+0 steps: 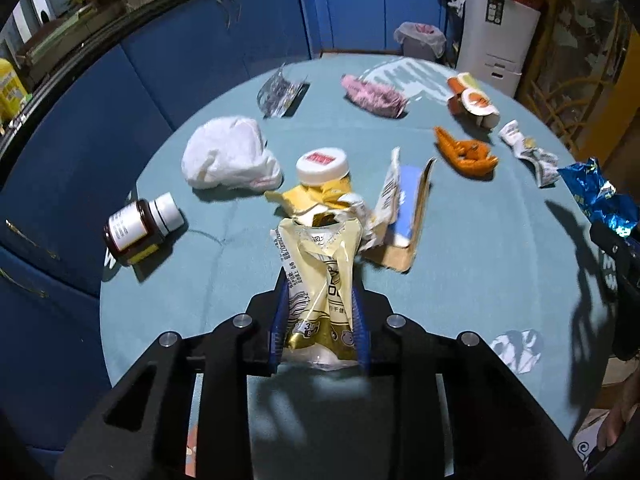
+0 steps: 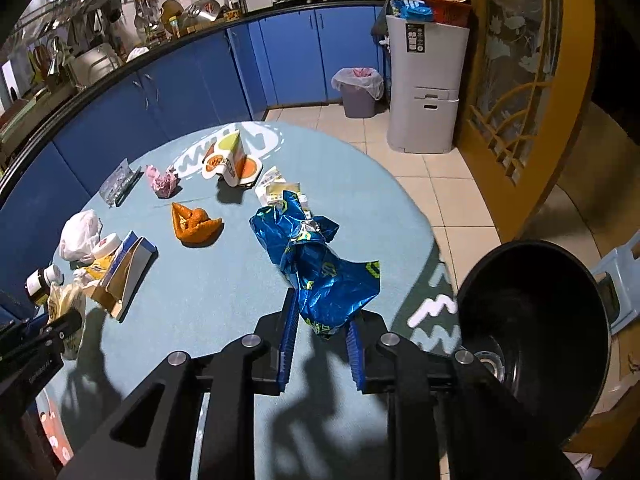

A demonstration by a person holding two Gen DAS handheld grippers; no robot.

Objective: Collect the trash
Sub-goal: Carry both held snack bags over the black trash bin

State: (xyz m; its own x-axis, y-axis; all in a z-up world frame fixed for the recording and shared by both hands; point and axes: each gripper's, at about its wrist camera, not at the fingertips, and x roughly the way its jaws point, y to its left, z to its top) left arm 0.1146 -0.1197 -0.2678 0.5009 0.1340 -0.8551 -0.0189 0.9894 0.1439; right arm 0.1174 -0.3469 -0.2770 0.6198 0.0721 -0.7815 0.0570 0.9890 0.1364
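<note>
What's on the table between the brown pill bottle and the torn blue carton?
In the left wrist view, a white-capped jar over crumpled yellow wrappers lies between the pill bottle and carton.

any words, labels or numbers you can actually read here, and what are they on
Almost nothing reads cleanly.
"3": on the cream wrapper in the left claw; its other print is too small to read.
Red label on the white jar lid: blurred.
Pill bottle label: too small.
Blue foil bag in the right claw: logo crumpled, unreadable.
Sticker on the white cabinet: illegible.
</note>
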